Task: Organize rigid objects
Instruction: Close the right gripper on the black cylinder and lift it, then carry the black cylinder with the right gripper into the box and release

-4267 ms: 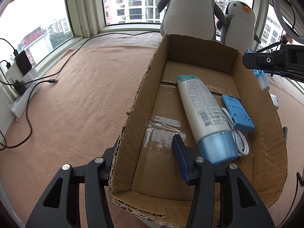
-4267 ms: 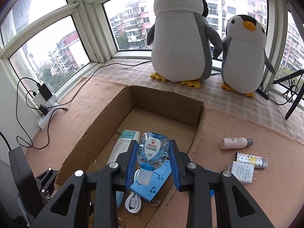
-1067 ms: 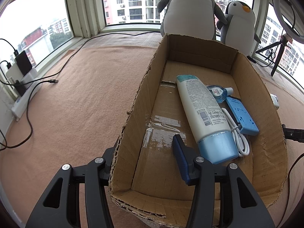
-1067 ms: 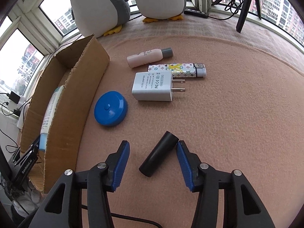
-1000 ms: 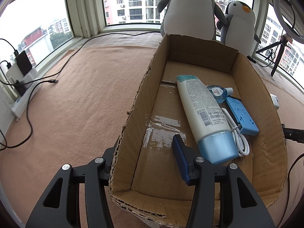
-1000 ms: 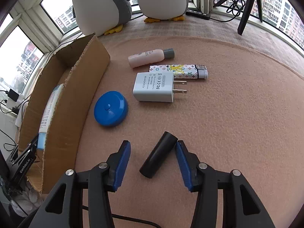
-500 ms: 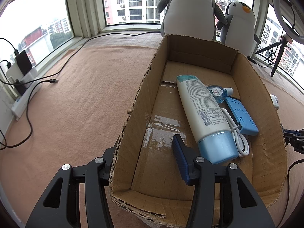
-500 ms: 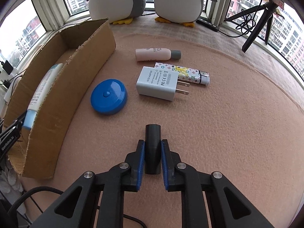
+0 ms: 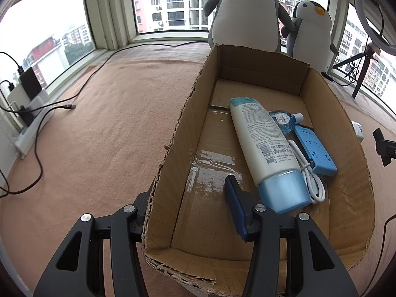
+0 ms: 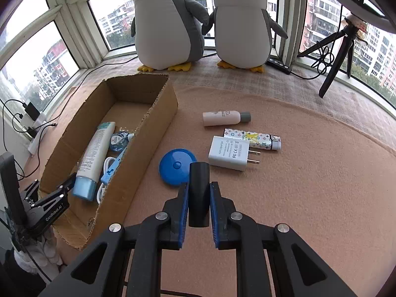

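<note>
our right gripper [image 10: 198, 203] is clamped mid-length on the black tube [image 10: 198, 193], seemingly light, stiff, maybe slick; left gripper [image 9: 190, 200] straddles the box [image 9: 168, 163] wall, apart.

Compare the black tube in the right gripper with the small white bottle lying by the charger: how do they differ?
The black tube is plain, dark and unlabelled; the white bottle is pale with print and a grey cap. The tube is clamped in the right gripper, pointing away from the camera; the bottle lies loose on the tan mat, crosswise to the view. Both are slim cylinders outside the cardboard box.
</note>
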Available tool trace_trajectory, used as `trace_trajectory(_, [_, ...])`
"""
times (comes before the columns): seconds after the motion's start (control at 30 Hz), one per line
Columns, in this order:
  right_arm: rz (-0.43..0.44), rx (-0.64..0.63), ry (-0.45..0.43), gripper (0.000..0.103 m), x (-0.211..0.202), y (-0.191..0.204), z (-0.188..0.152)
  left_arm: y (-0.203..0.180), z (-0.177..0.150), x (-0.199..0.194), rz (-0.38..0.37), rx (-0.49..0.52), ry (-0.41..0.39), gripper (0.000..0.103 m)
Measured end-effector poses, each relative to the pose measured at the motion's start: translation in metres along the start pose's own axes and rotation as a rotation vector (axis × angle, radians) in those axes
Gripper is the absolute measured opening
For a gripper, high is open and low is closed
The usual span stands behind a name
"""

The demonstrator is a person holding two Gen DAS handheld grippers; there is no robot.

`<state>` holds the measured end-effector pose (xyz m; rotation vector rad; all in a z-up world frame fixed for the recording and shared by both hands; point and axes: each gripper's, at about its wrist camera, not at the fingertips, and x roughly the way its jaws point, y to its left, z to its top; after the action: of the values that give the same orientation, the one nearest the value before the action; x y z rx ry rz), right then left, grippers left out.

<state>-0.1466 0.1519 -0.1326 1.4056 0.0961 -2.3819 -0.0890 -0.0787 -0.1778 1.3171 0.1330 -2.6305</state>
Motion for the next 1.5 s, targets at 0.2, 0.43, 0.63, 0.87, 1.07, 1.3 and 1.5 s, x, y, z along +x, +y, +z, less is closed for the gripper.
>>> trace_trajectory(0.2, [0.078, -0.041, -0.053, 0.015, -0.009, 0.033, 0.023, 0.000, 0.000, 0.000, 0.000, 0.000, 0.000, 0.049])
trace_trajectory(0.43, [0.143, -0.115, -0.057, 0.015, 0.001, 0.074, 0.036, 0.000, 0.000, 0.000, 0.000, -0.001, 0.000, 0.049])
trace_trajectory(0.63, [0.168, -0.136, -0.034, 0.015, 0.018, 0.091, 0.042, 0.000, 0.000, 0.000, 0.000, 0.000, -0.001, 0.049])
trace_trajectory(0.87, [0.161, -0.136, -0.021, 0.015, 0.029, 0.093, 0.044, 0.000, 0.000, -0.001, -0.001, -0.001, -0.001, 0.049])
trace_trajectory(1.07, [0.154, -0.142, -0.022, 0.015, 0.035, 0.093, 0.047, 0.000, 0.000, -0.001, -0.001, -0.001, -0.001, 0.049])
trace_trajectory(1.3, [0.173, -0.155, -0.042, 0.053, 0.032, 0.097, 0.048, 0.000, 0.000, -0.001, -0.001, -0.002, -0.001, 0.049])
trace_trajectory(1.5, [0.139, -0.185, -0.065, 0.070, 0.027, 0.101, 0.048, 0.000, 0.000, 0.000, -0.001, -0.002, -0.001, 0.049])
